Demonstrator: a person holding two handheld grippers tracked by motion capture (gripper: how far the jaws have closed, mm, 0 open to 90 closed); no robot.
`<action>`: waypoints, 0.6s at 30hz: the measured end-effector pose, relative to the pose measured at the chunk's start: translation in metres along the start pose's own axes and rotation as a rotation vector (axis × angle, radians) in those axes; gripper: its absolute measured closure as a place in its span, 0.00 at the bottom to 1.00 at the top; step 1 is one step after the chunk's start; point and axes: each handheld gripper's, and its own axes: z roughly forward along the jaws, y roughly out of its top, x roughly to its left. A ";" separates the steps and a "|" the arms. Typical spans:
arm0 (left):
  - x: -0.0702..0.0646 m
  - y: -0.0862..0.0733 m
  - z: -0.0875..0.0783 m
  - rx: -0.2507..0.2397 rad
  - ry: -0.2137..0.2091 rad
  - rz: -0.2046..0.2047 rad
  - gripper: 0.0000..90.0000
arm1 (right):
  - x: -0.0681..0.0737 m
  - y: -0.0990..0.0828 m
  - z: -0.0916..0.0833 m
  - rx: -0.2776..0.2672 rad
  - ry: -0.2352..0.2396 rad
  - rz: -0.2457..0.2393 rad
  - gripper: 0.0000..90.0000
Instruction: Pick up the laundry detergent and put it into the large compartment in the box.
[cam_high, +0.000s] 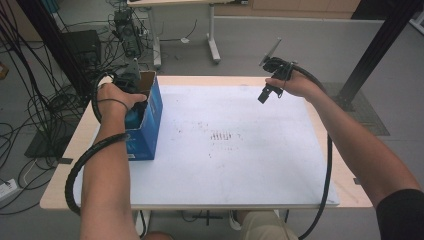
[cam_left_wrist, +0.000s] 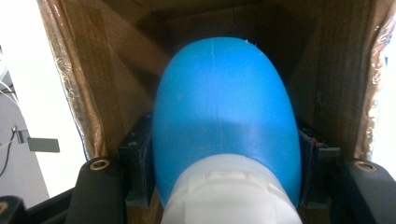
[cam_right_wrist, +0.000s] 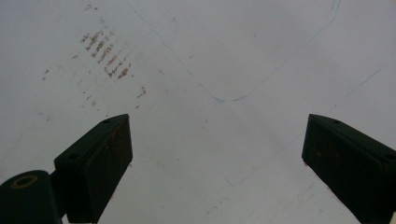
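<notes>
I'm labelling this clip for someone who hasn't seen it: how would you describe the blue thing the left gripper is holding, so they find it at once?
Start at the white table, then go to the open blue box at its left edge, the table's one item. The left gripper reaches into it, jaws shut on a blue bottle. Its smooth rounded body and white cap stand out against the brown cardboard inside.

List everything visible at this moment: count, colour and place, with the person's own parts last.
box: one, blue outside, brown cardboard inside, open, left side of the mat.
bottle: one, blue with a white cap, inside the box, between the left claw's jaws.
mat: one, white with brownish marks, covering most of the table.
table: one, light wood, under the mat.
cables: many, black, on the floor at left.
left claw: one, black, reaching into the box, shut on the bottle.
right claw: one, black, open, above the mat's far right.
forearms: two, entering from the bottom.
</notes>
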 end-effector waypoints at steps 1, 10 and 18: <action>0.000 0.000 0.000 0.001 0.000 0.001 0.41 | 0.000 0.000 0.000 0.000 0.000 0.000 0.10; -0.002 0.000 0.000 0.001 0.004 0.002 0.41 | 0.000 -0.002 -0.002 -0.003 -0.001 0.001 0.10; -0.001 0.000 0.000 0.001 0.003 0.001 0.41 | -0.001 -0.003 -0.002 -0.004 0.000 0.000 0.10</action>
